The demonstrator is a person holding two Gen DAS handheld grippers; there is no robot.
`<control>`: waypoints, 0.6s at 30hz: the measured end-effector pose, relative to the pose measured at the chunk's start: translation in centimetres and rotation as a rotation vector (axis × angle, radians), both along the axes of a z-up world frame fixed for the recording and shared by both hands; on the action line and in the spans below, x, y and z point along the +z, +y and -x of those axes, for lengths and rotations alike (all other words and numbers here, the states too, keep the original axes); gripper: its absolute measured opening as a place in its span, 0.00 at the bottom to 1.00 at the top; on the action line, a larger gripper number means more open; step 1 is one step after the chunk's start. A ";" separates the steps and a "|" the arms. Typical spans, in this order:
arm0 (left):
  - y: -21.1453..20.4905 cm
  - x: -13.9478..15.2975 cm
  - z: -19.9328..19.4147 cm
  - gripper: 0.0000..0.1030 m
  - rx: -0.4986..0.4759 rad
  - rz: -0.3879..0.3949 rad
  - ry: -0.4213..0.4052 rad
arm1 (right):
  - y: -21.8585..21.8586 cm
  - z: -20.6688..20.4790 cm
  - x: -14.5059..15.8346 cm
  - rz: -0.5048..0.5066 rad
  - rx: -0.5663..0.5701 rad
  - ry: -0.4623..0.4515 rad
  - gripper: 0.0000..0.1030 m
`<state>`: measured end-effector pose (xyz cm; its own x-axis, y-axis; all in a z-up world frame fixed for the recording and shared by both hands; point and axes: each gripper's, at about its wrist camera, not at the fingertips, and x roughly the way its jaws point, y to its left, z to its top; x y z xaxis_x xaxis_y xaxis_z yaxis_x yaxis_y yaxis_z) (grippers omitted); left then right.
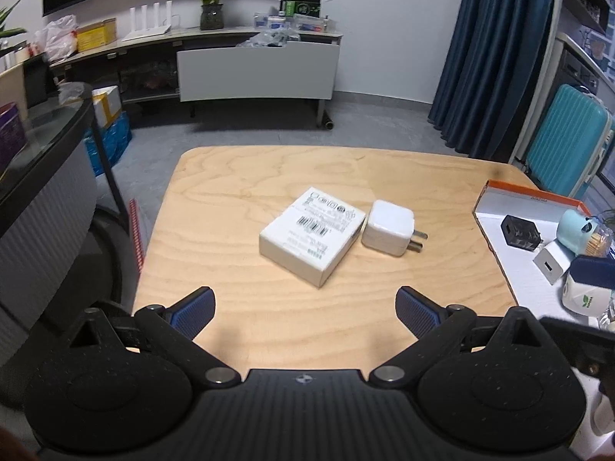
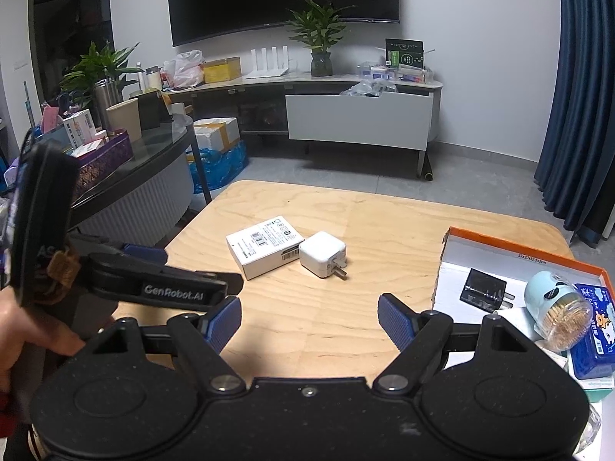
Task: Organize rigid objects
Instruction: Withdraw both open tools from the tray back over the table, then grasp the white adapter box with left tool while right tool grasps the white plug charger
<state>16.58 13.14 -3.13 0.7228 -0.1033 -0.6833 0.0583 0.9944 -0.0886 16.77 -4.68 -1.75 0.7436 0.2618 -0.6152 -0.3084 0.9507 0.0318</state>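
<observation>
Three chargers (image 2: 323, 254), two boxes (image 2: 265, 246), two jars (image 2: 559, 307).

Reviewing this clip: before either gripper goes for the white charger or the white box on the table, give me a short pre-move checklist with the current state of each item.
1. Left gripper open and empty: ok, nothing sits between the pads.
2. Right gripper open and empty: ok.
3. White charger reachable: ok, it lies on the bare table with its prongs pointing toward the orange-rimmed tray.
4. White box clear of the charger: cannot tell, they sit side by side, touching or nearly so.
5. Room in the tray: ok, a bare white patch shows near the black adapter.
6. Grippers clear of each other: not ok, they are close together.
</observation>
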 end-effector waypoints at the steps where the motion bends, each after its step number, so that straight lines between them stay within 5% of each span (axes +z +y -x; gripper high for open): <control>1: 0.0 -0.1 -0.4 1.00 -0.012 -0.005 -0.002 | -0.1 -0.1 0.0 -0.001 0.000 0.001 0.89; 18: -1.2 -3.5 -6.6 1.00 -0.099 -0.139 0.008 | -1.5 -2.7 -0.9 0.025 0.018 0.007 0.89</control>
